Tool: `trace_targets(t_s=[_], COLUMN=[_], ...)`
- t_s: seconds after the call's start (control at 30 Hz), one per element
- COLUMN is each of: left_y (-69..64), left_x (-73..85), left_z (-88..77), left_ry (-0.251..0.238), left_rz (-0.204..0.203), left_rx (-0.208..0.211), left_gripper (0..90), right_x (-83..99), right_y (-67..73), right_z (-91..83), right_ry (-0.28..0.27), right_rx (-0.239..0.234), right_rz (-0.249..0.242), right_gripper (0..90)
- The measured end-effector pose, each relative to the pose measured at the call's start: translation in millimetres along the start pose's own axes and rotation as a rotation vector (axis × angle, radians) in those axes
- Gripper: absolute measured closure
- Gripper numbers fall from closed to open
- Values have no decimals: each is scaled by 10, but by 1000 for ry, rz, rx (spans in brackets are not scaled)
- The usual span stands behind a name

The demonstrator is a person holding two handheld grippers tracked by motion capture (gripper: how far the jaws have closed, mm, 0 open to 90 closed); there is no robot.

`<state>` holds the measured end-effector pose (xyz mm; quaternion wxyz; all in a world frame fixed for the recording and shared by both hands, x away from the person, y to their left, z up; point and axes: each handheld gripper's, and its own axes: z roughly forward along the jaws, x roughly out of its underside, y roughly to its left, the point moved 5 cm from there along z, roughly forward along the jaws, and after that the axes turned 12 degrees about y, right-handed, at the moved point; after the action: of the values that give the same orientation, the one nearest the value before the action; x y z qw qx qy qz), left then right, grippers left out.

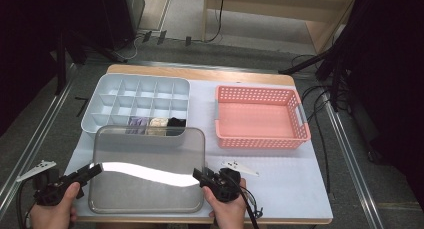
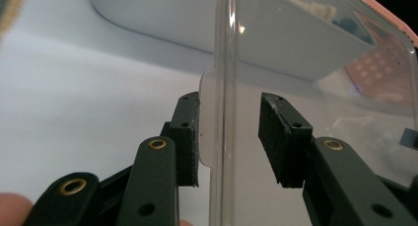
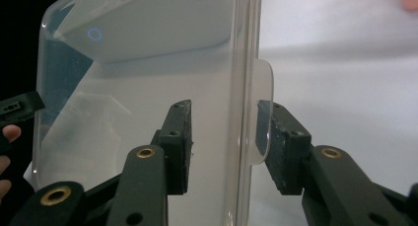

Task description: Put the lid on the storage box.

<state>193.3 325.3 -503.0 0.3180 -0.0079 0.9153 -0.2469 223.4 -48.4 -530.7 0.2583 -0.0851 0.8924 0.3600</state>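
The clear lid (image 1: 147, 169) sits in the lower left-centre of the high view, its far edge overlapping the near side of the compartment organizer (image 1: 137, 106), with a bright glare band across it. In the left gripper view, the lid's (image 2: 224, 88) edge stands upright between the two black jaws; a small tab on it lies against the left-hand pad, while the other pad stands clear, so the left gripper (image 2: 229, 137) is parted around the rim rather than pinching it. In the right gripper view, the lid's (image 3: 148, 112) edge again runs between the jaws; its tab touches the right-hand pad and a gap shows at the other, so the right gripper (image 3: 224, 142) is likewise open around the edge. In the high view, the left gripper (image 1: 92, 171) meets the lid's left side and the right gripper (image 1: 200, 175) its right side. A pink basket (image 1: 260, 116) stands in the right-centre on the white table (image 1: 295, 184).
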Motion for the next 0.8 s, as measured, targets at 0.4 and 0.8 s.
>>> trace_targets(t_s=[0.4,0.8], left_y=[267,256], left_x=[-350,-114], left_z=[57,84], left_ry=[-1,-21], left_rz=[4,68], left_rx=[-36,-66], left_gripper=[591,480], right_x=[-276,-80], right_y=[158,157], right_z=[303,348], right_ry=[-15,23], right_rx=[15,15], right_rz=[-37,-133], right_gripper=[577,493])
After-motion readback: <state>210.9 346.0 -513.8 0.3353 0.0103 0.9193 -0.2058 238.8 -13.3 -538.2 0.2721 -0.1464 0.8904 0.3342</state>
